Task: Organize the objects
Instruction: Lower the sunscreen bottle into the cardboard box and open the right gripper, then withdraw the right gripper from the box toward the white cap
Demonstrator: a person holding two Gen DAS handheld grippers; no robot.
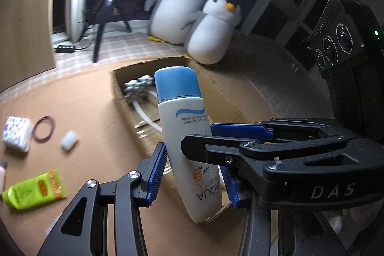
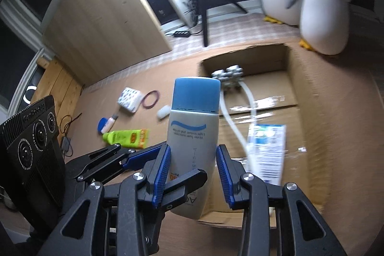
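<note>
A white sunscreen bottle (image 1: 187,150) with a blue cap (image 2: 196,95) stands cap-up in the air, over the near edge of an open cardboard box (image 1: 115,88) (image 2: 312,136). My left gripper (image 1: 194,160) is shut on its lower body, a blue pad (image 1: 158,169) on each side. My right gripper (image 2: 194,150) grips the same bottle crosswise. In the left wrist view the right gripper (image 1: 198,135) reaches in from the right. In the right wrist view the left gripper (image 2: 184,160) comes in from the left.
In the box lie a white cable (image 2: 230,121) with grey plugs and a blue-white packet (image 2: 266,150). Left of it on the brown surface: green tube (image 2: 127,136), tissue pack (image 2: 129,98), rubber bands (image 2: 151,99), small white piece (image 2: 164,111), blue-capped stick (image 2: 108,124). Two plush penguins (image 1: 211,32) stand behind.
</note>
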